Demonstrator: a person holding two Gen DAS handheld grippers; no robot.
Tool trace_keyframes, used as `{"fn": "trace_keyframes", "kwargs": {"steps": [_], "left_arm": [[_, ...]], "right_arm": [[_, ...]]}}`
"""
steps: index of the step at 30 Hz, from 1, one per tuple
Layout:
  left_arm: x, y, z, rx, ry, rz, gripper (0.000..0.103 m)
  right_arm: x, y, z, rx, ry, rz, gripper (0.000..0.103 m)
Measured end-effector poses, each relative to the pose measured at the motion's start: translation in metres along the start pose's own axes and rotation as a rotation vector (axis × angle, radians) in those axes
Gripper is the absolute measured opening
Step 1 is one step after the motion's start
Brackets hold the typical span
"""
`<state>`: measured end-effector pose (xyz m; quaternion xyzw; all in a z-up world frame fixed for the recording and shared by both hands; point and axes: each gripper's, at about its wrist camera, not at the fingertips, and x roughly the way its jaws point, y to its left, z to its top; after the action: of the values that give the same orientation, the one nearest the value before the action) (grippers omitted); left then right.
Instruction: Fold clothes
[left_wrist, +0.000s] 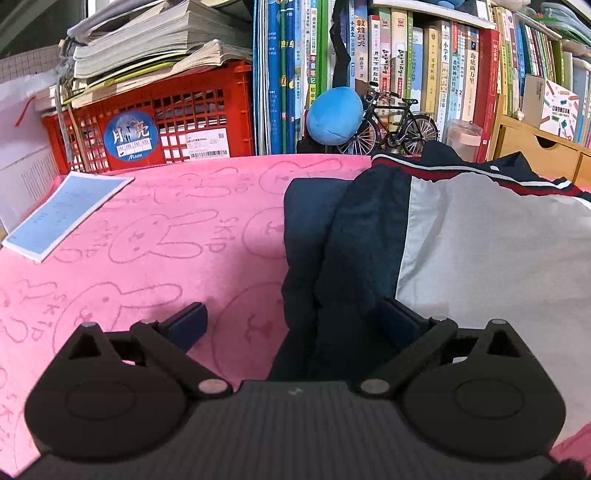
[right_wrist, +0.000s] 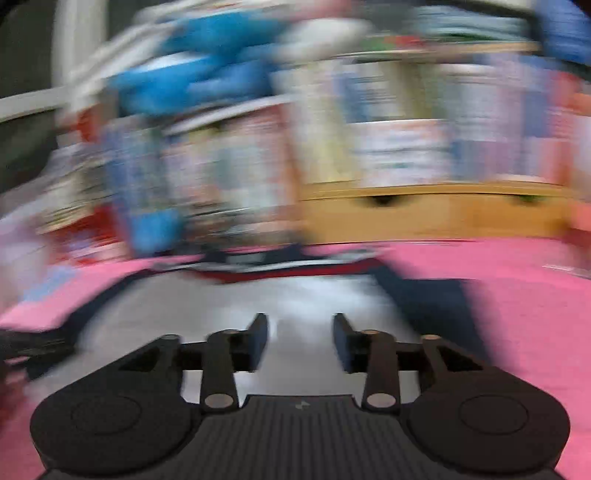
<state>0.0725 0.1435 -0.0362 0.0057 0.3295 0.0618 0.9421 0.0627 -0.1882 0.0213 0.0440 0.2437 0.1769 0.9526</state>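
A pink cloth (left_wrist: 147, 229) printed with rabbit outlines covers the bench and fills most of the left wrist view. Behind it runs a bookshelf (left_wrist: 424, 74) packed with upright books, with a wooden drawer unit (left_wrist: 535, 147) at its right end.

The jacket (left_wrist: 461, 251), navy and light grey with a red and white stripe along its far edge, lies flat on the pink cloth on the right side of that view, its navy sleeve folded along the left edge of the grey panel. In the right wrist view, which is heavily blurred, the same jacket (right_wrist: 295, 295) spreads directly ahead of the camera.

A red plastic crate (left_wrist: 166, 118) stands at the back left under a stack of papers (left_wrist: 155, 40). A blue booklet (left_wrist: 70, 210) lies on the cloth near the crate. A blue plush toy (left_wrist: 334, 116) sits against the books, and just beside it stands a small model bicycle (left_wrist: 399, 122).

The left tool (left_wrist: 295, 321) stands wide open: one finger is over the pink cloth, the other over the grey panel, and the navy sleeve runs between them ungripped. The right tool (right_wrist: 300, 341) is partly open over the grey panel, with nothing between its fingers.
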Motion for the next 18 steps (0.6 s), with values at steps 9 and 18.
{"fn": "trace_keyframes", "kwargs": {"steps": [9,18], "left_arm": [[0.001,0.0,0.0,-0.004,0.006,0.003,0.103],[0.0,-0.001,0.001,0.006,0.003,0.015,0.103]], "right_arm": [[0.06,0.03,-0.006,-0.063,0.134,-0.007,0.049],[0.052,-0.102,-0.012,0.15,0.108,-0.304,0.051]]}}
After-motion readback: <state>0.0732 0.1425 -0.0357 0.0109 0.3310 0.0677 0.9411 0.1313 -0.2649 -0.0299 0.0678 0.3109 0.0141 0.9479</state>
